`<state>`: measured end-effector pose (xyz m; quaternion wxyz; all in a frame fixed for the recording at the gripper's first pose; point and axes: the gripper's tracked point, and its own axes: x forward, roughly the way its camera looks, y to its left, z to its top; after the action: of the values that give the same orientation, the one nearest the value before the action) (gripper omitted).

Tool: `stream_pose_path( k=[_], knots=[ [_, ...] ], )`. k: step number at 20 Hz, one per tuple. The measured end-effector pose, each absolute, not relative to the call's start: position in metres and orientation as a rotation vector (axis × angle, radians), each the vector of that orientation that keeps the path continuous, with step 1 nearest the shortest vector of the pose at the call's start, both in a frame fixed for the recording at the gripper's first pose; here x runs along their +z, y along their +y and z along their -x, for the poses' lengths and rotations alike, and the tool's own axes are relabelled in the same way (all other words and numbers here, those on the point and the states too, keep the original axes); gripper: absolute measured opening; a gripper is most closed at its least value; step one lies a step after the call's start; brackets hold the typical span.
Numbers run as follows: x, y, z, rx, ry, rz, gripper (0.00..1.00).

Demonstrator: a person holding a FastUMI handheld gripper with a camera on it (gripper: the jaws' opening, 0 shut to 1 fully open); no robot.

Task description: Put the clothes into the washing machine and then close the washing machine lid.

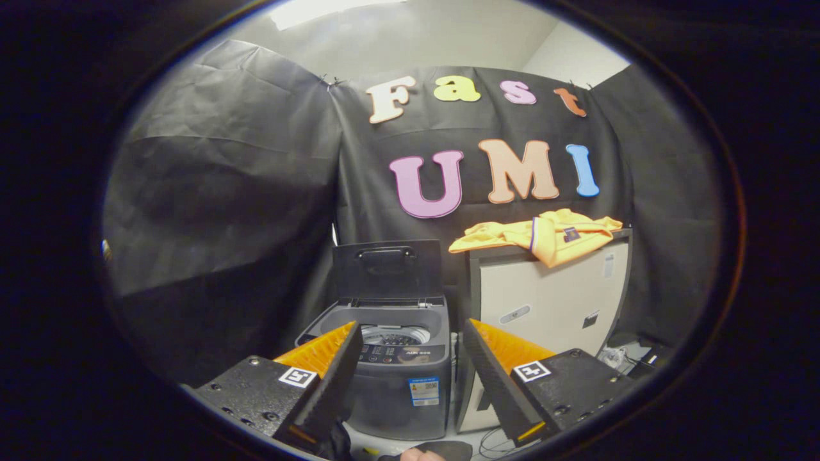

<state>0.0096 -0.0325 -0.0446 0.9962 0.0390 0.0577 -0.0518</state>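
The gripper point(410, 358) stood wide open, holding nothing; beyond its fingers the washing machine point(391, 365) had its lid point(387, 269) raised upright, a yellow shirt point(544, 235) draped lengthwise across the neighbouring cabinet point(544, 301).

Black cloth wall point(224, 192) closes the booth at the back and on both sides, creased and hanging in folds, clipped at the top where two panels meet.

Pale ceiling point(410, 32) above the cloth, with a bright light panel point(314, 9) at its near end.

Cream-fronted cabinet point(544, 301) with a dark frame stands against the back wall; small marks or stickers on its front, too small to make out.

Low down beside the cabinet, a clutter of cables point(618, 355) and dark items on the pale floor point(474, 438); details unclear.
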Motion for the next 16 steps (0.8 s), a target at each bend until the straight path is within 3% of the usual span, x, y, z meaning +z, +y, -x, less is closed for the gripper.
stream_pose_path(
  k=[16],
  knots=[
    [-0.032, -0.071, -0.057, -0.164, 0.116, -0.038, 0.96]
  ],
)
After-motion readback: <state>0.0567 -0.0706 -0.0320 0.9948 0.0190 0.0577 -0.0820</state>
